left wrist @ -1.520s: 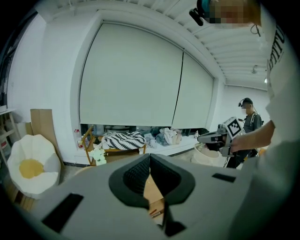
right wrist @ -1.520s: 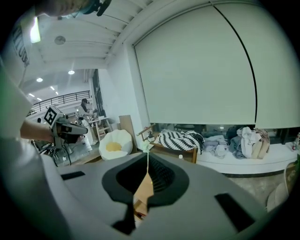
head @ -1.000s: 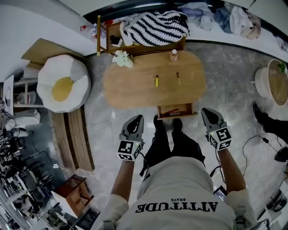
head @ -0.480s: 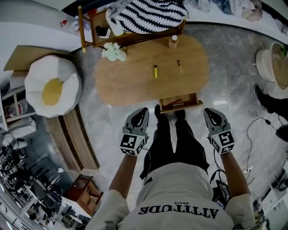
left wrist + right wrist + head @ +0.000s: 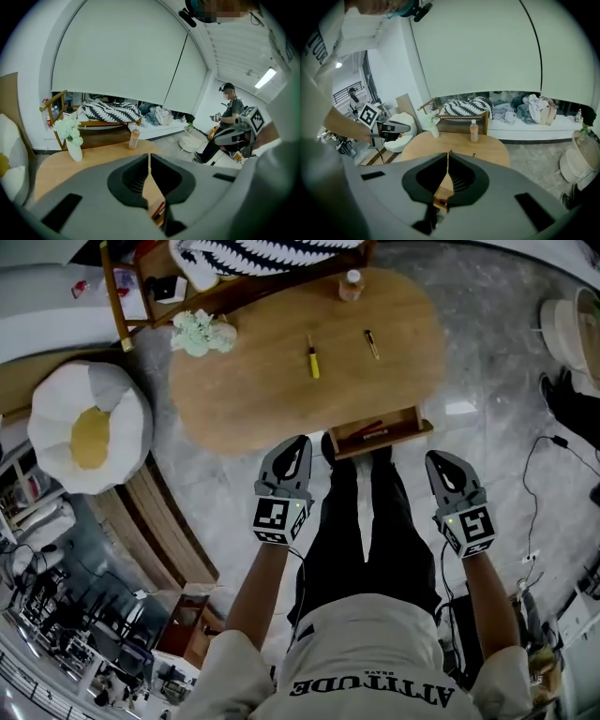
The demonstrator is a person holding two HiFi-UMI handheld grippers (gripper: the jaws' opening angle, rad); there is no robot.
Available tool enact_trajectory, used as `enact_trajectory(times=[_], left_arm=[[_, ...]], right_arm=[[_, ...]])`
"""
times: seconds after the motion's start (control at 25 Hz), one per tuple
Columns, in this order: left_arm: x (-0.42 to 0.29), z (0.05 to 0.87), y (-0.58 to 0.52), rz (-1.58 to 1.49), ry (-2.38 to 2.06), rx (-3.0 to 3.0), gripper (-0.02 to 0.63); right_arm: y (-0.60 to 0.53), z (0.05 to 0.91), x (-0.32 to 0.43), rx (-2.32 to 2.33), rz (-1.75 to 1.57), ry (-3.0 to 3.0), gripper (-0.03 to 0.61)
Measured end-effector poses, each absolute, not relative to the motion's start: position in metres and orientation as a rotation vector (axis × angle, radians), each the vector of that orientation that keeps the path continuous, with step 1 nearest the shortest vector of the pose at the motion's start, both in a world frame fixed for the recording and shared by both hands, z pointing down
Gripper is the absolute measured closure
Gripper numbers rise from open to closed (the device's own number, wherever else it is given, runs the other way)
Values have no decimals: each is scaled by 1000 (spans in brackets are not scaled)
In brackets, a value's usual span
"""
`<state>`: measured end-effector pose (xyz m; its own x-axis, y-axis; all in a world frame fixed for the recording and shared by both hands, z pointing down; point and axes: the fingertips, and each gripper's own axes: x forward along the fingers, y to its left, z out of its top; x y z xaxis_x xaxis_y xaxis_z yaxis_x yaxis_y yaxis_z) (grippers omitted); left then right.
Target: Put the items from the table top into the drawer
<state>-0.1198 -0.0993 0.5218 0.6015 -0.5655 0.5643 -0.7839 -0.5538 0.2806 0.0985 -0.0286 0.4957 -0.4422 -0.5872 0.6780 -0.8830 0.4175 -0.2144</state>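
Pressing empty jaws together, left gripper (image 5: 297, 444), right gripper (image 5: 437, 460) face two pens (image 5: 312, 358) (image 5: 372, 343), one bottle (image 5: 351, 284).

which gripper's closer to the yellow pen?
Left. The left gripper hangs off the near edge of the table, almost in line with the yellow pen; the right gripper sits farther right, past the open drawer.

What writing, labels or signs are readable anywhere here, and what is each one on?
"ATTITUDE": large letters on the person's shirt, upside down in the head view.
Smaller line of print next to it on the shirt: too small to read.
Label on the bottle: too small to read.
Left hand-held gripper and right hand-held gripper: black-and-white square patterns only, no letters.
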Motion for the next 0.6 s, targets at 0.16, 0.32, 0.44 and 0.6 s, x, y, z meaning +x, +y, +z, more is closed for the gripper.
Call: enact_trajectory(times=[0.16,0.32,0.44,0.6], left_arm=[[-112,564,-110,605,-1040,2310,590],[-107,607,-127,643,-1038,2300,589],[-102,641,-139,681,-1028,2295,588],[-98,689,-151,741,-1021,2270,532]], right_arm=[[-31,524,105,1292,775,-2160,557],[-34,562,109,1307,798,-2137,557],[-38,593,110,1315,830,-2121,557],[-48,626,105,1307,838,-2123,557]])
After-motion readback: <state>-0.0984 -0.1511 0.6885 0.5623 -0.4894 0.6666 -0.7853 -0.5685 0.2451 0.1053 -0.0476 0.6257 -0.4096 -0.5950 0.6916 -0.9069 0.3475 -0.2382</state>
